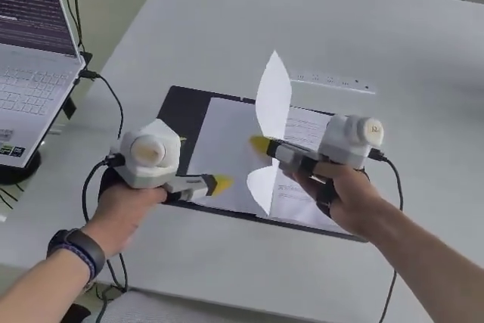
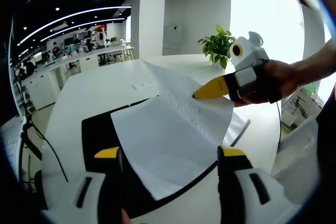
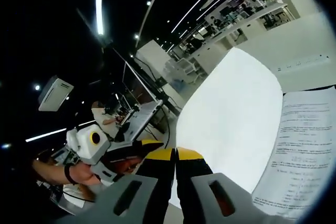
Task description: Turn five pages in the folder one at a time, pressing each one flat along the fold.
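Head view: right hand-held gripper (image 1: 262,144) pinches page (image 1: 273,94); left hand-held gripper (image 1: 220,184) spread; laptop (image 1: 30,73) nearby.

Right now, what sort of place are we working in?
Most likely an open-plan office: rows of desks under long strip lights stretch off behind the white table, a laptop sits open beside the work, and a potted plant stands beyond it.

Folder (image 1: 175,111): black, lying open and flat on the white table (image 1: 227,28). Left-hand sheet (image 1: 223,149): white, blank, flat. Right-hand sheet (image 1: 306,128): printed text, flat. Lifted page (image 1: 273,96): white, standing upright at the fold, curled, between the two.
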The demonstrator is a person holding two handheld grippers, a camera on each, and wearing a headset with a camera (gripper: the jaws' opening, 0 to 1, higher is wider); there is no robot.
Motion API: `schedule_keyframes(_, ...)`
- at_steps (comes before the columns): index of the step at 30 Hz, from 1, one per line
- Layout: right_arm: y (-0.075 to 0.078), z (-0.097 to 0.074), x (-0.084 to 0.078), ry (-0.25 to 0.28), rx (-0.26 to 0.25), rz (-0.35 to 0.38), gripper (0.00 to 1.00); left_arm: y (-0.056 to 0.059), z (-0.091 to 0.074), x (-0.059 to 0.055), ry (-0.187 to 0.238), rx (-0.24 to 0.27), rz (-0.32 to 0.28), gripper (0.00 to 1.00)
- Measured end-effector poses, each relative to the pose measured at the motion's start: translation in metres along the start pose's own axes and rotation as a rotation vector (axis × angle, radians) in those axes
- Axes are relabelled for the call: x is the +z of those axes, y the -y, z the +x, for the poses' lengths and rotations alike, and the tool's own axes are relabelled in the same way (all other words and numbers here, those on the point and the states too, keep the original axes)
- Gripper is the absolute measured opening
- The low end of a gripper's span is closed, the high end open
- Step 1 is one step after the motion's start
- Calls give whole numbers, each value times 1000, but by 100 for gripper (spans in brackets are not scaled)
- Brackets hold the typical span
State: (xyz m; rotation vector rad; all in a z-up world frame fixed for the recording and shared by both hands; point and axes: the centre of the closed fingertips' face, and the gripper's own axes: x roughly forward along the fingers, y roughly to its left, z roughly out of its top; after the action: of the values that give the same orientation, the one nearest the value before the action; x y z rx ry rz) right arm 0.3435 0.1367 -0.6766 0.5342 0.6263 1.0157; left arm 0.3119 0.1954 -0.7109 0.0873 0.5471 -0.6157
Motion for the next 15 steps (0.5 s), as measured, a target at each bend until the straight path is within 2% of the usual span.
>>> schedule_keyframes(4, -3, 13, -10, -31, 9, 1, 0, -5, -9, -6, 1, 12, -10, 74)
schedule_keyframes(8, 1, 26, -22, -65, 9, 15, 0, -9, -16, -12, 1, 24, -25, 74)
schedule_keyframes(13, 1, 37, -30, -94, 8, 21, 0, -15, -18, -23, -7, 31, -44, 74)
schedule_keyframes(15, 4, 42, -33, -103, 4, 28, 0, -16, -19, -23, -5, 34, -50, 73)
